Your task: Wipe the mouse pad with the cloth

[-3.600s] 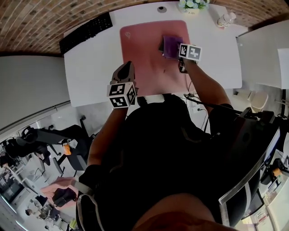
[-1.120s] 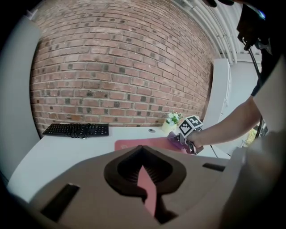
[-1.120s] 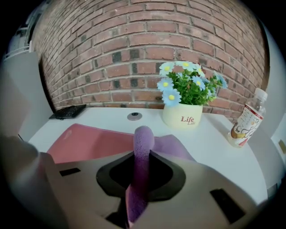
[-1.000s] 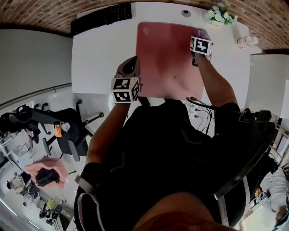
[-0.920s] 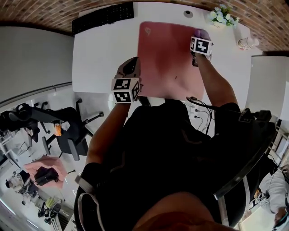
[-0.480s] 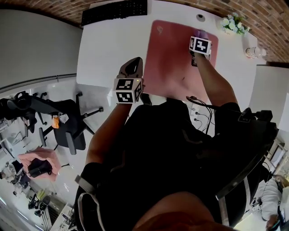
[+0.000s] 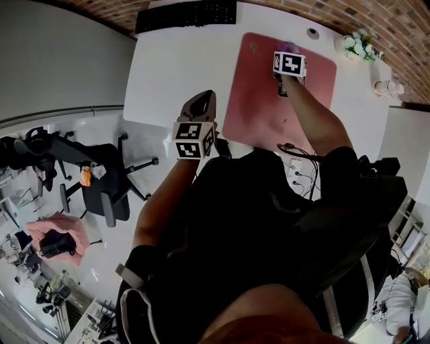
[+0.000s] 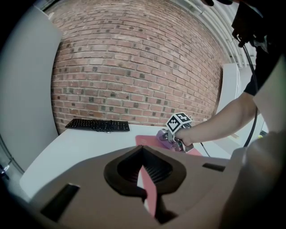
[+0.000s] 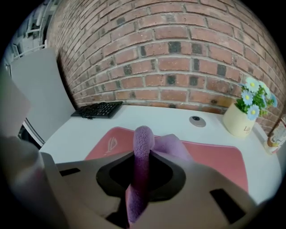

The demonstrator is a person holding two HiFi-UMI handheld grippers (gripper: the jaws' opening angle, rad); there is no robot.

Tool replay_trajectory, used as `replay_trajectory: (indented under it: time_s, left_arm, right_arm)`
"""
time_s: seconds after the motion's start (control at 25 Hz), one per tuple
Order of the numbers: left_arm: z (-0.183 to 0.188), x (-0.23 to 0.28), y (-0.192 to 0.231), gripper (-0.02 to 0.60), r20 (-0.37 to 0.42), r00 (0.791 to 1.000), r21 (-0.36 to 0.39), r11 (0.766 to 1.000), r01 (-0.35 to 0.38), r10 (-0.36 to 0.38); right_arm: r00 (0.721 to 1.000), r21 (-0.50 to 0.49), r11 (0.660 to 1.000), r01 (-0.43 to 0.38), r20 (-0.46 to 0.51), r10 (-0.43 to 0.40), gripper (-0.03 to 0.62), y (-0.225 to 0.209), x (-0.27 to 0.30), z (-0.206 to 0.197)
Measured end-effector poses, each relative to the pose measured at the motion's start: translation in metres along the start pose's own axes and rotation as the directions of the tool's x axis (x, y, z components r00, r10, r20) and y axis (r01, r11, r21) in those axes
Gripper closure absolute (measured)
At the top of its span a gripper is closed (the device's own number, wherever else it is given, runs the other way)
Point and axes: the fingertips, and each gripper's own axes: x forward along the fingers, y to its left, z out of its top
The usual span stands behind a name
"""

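Note:
The pink mouse pad [image 7: 259, 101] lies on the white desk [image 7: 175, 74]. My right gripper [image 7: 287, 54] is near the pad's far edge, shut on a purple cloth [image 7: 291, 46] that rests on the pad. In the right gripper view the cloth [image 9: 143, 152] stands folded between the jaws above the pad [image 9: 219, 156]. My left gripper [image 7: 201, 101] hovers by the pad's near left corner with its jaws together, holding nothing. From the left gripper view [image 8: 145, 179] I see the pad [image 8: 147, 139], the cloth [image 8: 162, 137] and the right hand.
A black keyboard [image 7: 185, 15] lies at the desk's far left. A flower pot [image 7: 360, 46] and a bottle [image 7: 388, 87] stand at the far right, with a round grey disc [image 9: 196, 120] behind the pad. Office chairs [image 7: 101, 195] stand on the floor to the left.
My right gripper has carried the cloth from the pad's middle to its far right corner, then leftward along the far edge. The left gripper stays near the pad's near left corner.

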Motion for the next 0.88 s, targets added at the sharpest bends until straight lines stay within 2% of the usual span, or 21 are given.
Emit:
replay_trajectory:
  time_s: [0.24,0.48,0.88]
  left_arm:
    - [-0.015,-0.018,0.026,0.577,-0.008,0.999,-0.039,0.998,-0.044,0.044]
    - [-0.017,-0.034,0.037,0.577,0.027,1.0,-0.048,0.999,-0.007,0.009]
    - [-0.021,-0.052,0.063,0.578,0.041,0.999,-0.062,0.998,-0.021,0.024]
  right_arm:
    - [0.999,-0.046,0.998,-0.032,-0.007,0.032,0.534,0.037,0.014,0.008]
    - [0.998,-0.08,0.995,-0.063,-0.014,0.063,0.534,0.077,0.026,0.016]
    - [0.986,-0.146,0.975,-0.166,-0.028,0.164,0.534,0.144,0.035,0.019]
